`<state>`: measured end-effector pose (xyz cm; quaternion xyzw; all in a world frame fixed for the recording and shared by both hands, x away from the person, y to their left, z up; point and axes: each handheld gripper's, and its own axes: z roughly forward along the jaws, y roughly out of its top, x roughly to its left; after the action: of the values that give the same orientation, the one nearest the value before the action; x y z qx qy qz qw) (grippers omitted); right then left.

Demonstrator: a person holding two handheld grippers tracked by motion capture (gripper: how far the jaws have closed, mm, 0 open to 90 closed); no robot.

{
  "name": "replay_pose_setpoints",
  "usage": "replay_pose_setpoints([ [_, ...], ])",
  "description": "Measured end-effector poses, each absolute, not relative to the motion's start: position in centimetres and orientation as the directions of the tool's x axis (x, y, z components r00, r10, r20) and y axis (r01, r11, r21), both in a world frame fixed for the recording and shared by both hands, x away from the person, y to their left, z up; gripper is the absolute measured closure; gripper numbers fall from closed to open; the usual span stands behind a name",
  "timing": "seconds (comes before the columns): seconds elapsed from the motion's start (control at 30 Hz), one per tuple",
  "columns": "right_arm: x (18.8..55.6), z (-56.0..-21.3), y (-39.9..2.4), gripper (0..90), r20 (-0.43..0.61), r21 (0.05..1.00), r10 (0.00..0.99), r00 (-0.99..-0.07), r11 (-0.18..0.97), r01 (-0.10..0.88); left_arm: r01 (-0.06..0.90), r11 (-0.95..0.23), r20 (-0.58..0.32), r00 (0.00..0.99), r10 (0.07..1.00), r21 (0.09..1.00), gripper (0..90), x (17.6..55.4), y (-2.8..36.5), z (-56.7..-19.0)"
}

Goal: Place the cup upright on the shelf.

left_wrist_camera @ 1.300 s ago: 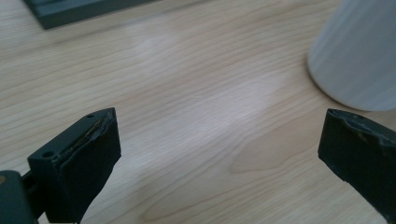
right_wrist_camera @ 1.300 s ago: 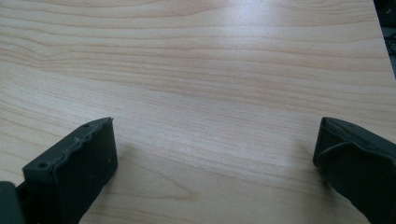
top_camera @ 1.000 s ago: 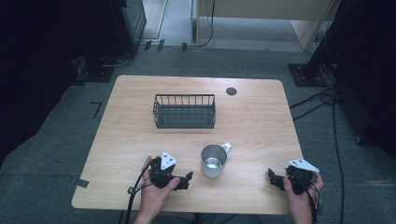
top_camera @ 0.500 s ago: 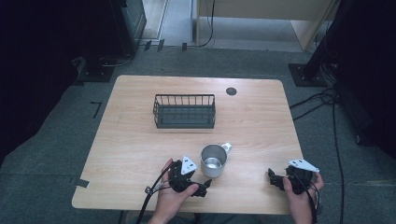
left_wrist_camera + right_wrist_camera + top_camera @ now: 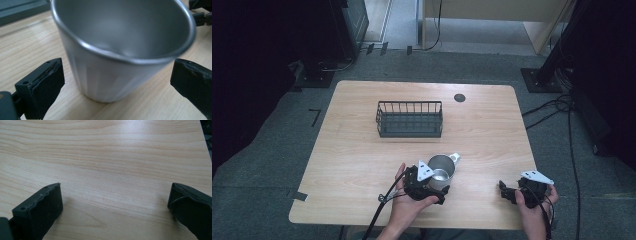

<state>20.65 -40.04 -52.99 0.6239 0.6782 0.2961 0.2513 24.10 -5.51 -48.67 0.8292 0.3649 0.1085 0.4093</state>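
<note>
Left gripper view: metal cup [image 5: 120,47] stands upright near the table's [image 5: 112,157] front edge, mouth up, base partly cropped, between the left gripper's [image 5: 117,82] spread jaws, neither touching; right gripper [image 5: 115,207] gapes over bare wood

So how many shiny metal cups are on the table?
1. The shiny silver metal cup stands upright on the light wooden table, near the front edge, between the open jaws of the left gripper. The black wire basket behind it looks empty.
</note>
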Motion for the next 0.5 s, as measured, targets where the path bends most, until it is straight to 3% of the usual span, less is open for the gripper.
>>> replay_pose_setpoints([
  [0.5, 20.7, -53.0, -40.0, 0.0, 0.029, 0.715, 0.995, -0.095, 0.046, 0.697, 0.532, -0.345, -0.129, 0.664, 0.736, 0.773, 0.0, 25.5, -3.1, -48.1],
])
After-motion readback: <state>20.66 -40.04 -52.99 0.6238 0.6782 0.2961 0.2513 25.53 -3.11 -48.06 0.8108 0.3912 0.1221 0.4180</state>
